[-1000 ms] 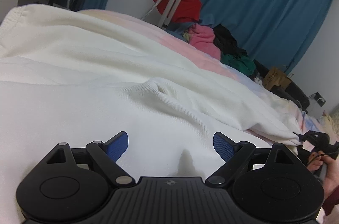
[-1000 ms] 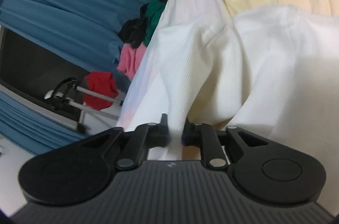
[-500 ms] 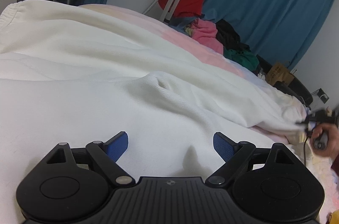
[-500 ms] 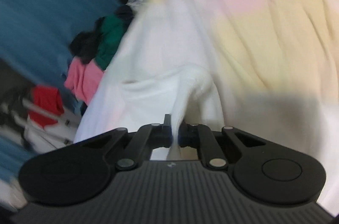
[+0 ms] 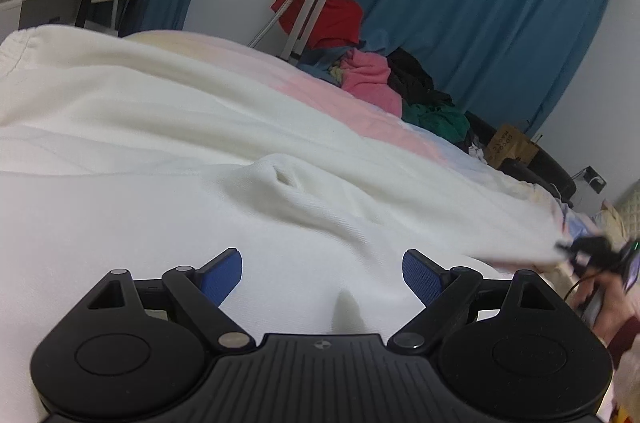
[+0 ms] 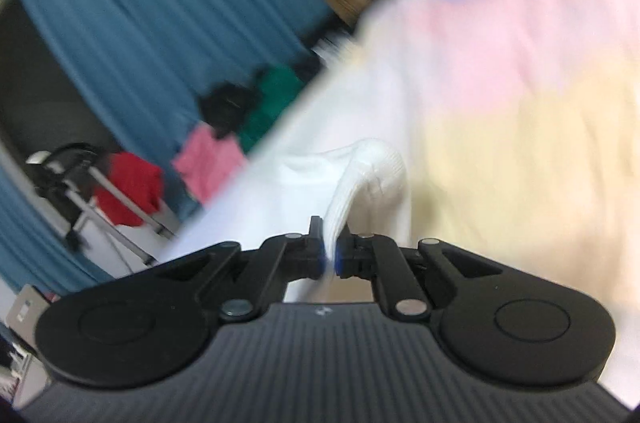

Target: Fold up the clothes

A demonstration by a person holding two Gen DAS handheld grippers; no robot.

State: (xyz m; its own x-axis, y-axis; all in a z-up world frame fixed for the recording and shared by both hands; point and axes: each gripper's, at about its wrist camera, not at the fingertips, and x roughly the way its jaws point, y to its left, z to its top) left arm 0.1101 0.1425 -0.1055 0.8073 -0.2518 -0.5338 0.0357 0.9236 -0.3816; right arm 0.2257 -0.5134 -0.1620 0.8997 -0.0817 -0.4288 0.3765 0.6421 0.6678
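Left wrist view: the left gripper [image 5: 322, 273] hovers low, tilted down, its blue pads spread wide and empty over the white sweatshirt [image 5: 168, 191] filling the frame's lower half, probably poised to pin it. Right wrist view: the right gripper [image 6: 329, 257], rolled, is clamped on the sweatshirt's ribbed cuff [image 6: 370, 175] at centre, likely lifting the sleeve to fold inward.

Garment [image 5: 168, 127] on bed [image 5: 360, 119]; clothes pile [image 5: 400, 91] behind.

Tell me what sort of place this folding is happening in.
Most likely a bedroom at home. The white garment lies on a bed with a pastel bedspread, blue curtains cover the window wall, and a heap of loose clothes sits at the bed's far side.
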